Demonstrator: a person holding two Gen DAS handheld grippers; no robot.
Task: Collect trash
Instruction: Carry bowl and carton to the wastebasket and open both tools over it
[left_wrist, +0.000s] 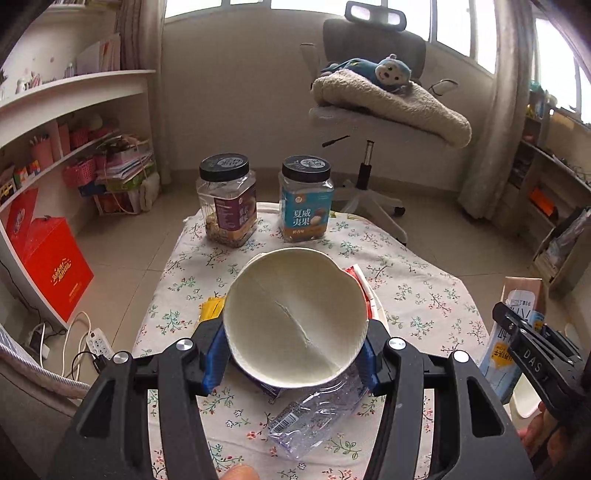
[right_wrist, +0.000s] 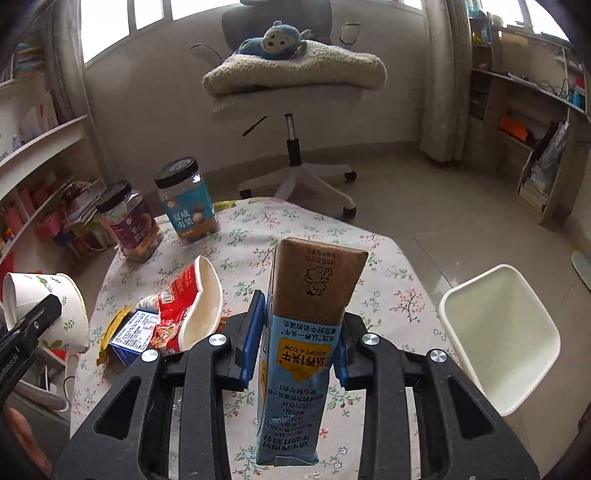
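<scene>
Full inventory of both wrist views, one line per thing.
paper cup: 1, white with leaf print, in left gripper
milk carton: 1, blue and brown, in right gripper
noodle bowl: 1, red and white, crushed, on table
plastic bottle: 1, clear, flattened, near table edge
small box: 1, blue and white, beside noodle bowl
yellow wrapper: 1, table left
nut jars: 2, black lids, purple and blue labels, table far side
bin: 1, white, floor right of table
table: 1, floral cloth
office chair: 1, with blanket and monkey plush
left gripper: shut on cup
right gripper: shut on carton
</scene>
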